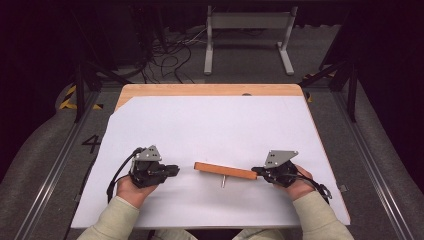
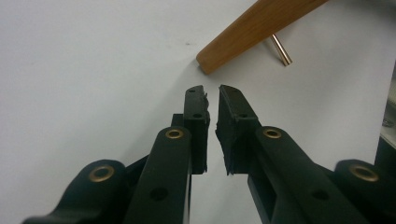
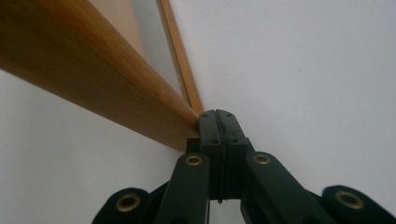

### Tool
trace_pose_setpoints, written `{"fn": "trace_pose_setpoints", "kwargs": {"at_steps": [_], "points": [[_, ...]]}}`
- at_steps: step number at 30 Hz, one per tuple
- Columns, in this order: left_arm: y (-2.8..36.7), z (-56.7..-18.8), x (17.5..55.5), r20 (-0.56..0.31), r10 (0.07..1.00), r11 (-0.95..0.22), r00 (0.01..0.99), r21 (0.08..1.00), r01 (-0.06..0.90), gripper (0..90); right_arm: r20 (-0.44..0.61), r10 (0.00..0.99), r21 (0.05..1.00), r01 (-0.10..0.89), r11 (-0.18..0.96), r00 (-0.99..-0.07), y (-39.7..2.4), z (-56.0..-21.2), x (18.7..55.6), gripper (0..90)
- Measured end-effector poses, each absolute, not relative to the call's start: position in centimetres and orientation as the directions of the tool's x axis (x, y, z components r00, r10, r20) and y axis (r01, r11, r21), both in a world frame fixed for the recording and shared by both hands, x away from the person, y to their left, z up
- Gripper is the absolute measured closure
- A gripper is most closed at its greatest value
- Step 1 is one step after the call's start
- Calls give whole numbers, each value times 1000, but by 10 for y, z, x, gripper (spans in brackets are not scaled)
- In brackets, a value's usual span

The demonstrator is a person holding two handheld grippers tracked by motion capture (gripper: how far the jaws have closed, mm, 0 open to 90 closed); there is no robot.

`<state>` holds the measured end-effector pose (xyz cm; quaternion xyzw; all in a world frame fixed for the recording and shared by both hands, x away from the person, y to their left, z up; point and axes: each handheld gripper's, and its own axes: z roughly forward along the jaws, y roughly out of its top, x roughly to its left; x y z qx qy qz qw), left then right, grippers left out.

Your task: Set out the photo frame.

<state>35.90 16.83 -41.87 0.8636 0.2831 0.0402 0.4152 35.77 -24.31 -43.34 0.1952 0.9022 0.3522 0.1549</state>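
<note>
While your two hands rest low on the white sheet (image 1: 210,130) that covers the wooden table (image 1: 210,90), the wooden bar (image 1: 225,171) lies between them, running from about 9 o'clock to 3 o'clock with its right end dipping slightly toward you. A thin metal pin (image 1: 223,181) sticks out of the bar's near side, pointing toward 6 o'clock.

Your right gripper (image 1: 258,173) sits at the bar's 3 o'clock end. In the right gripper view its jaws are pressed flat together with no gap, and the bar's end (image 3: 93,79) butts against their left side at the tip; the jaws grip nothing between them that you can see.

Your left gripper (image 1: 174,170) lies off the bar's 9 o'clock end, near it but apart. In the left gripper view (image 2: 212,100) its jaws stand slightly parted, with only the white sheet between them, and the bar's rounded end (image 2: 252,28) sits ahead at about 1 o'clock, the pin (image 2: 281,49) just beyond.
</note>
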Motion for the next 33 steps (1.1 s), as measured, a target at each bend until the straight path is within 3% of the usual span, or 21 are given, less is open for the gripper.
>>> {"fn": "trace_pose_setpoints", "kwargs": {"at_steps": [33], "points": [[168, -420, 360, -177, 524, -494, 833, 733, 467, 807, -107, 325, 661, 177, 729, -940, -234, -433, 302, 900]]}}
